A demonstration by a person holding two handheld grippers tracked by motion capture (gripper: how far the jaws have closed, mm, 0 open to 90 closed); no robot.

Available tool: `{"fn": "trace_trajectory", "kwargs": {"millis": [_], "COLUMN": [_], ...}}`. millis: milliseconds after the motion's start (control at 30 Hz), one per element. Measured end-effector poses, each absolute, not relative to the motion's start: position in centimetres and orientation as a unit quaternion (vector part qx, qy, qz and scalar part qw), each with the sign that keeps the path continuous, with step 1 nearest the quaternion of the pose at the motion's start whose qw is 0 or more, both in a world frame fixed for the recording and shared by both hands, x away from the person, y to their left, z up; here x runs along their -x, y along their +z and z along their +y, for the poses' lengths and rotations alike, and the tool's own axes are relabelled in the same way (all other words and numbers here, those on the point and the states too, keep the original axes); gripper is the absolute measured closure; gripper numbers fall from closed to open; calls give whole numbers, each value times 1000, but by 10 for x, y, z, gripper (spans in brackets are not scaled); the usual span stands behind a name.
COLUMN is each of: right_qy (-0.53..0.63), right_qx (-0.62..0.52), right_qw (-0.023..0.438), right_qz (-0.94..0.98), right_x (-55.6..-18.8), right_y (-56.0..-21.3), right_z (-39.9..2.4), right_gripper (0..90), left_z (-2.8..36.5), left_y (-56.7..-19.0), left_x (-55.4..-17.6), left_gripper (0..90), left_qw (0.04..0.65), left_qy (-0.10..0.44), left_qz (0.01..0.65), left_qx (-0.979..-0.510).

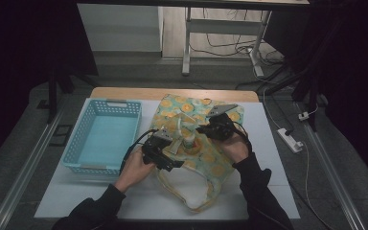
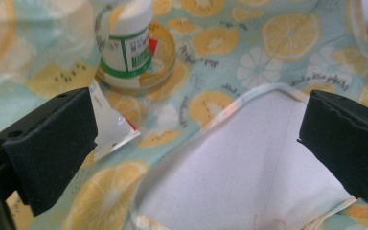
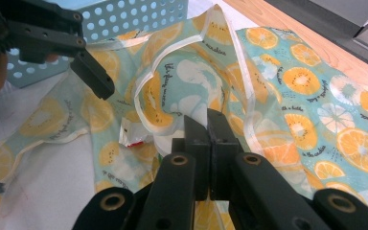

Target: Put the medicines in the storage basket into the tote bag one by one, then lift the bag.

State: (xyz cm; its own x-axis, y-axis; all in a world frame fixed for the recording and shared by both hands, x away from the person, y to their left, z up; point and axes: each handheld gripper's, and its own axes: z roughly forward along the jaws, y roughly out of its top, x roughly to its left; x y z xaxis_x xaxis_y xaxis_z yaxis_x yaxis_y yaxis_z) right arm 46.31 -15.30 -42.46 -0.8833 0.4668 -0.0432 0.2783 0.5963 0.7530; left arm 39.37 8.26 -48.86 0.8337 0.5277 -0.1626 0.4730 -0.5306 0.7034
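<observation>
Table (image 1: pixel 278 191): basket (image 1: pixel 103 136), fruit-print apron (image 1: pixel 211 163).

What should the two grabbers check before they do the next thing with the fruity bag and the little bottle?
1. Left gripper jaws wide apart, nothing between them: ok.
2. Right gripper shut on the fruit-print bag, lifting its edge: ok.
3. Small white bottle standing upright on the bag: ok.
4. Bag mouth open enough for the bottle: cannot tell.
5. Torn wrapper lying by the left jaw, may get in the way: not ok.
6. Blue basket ready beside the bag: ok.
</observation>
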Motion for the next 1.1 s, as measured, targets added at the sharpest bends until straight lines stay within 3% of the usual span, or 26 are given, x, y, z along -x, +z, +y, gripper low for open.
{"fn": "trace_trajectory", "kwargs": {"millis": [233, 433, 733, 900, 967, 1100], "right_qy": [396, 395, 395, 396, 396, 395], "right_qx": [-210, -208, -208, -207, -207, -207], "right_qw": [119, 119, 118, 118, 119, 118], "right_qz": [886, 887, 887, 887, 887, 887], "right_x": [-463, -462, -462, -462, -462, -462], "right_y": [-424, -425, -425, -424, -424, -425], "right_z": [-152, -152, -152, -152, -152, -151], "right_gripper": [891, 891, 891, 891, 891, 891], "left_z": [80, 72, 65, 65, 66, 66], "left_y": [-505, -516, -527, -528, -526, -525], "left_x": [-397, -397, -398, -396, -395, -396], "left_gripper": [5, 18, 61, 191, 332, 493], "left_qw": [354, 302, 288, 283, 289, 291], "left_qy": [36, 71, 63, 70, 69, 70], "left_qz": [302, 289, 302, 306, 304, 308], "left_qx": [-884, -906, -907, -906, -905, -903]}}
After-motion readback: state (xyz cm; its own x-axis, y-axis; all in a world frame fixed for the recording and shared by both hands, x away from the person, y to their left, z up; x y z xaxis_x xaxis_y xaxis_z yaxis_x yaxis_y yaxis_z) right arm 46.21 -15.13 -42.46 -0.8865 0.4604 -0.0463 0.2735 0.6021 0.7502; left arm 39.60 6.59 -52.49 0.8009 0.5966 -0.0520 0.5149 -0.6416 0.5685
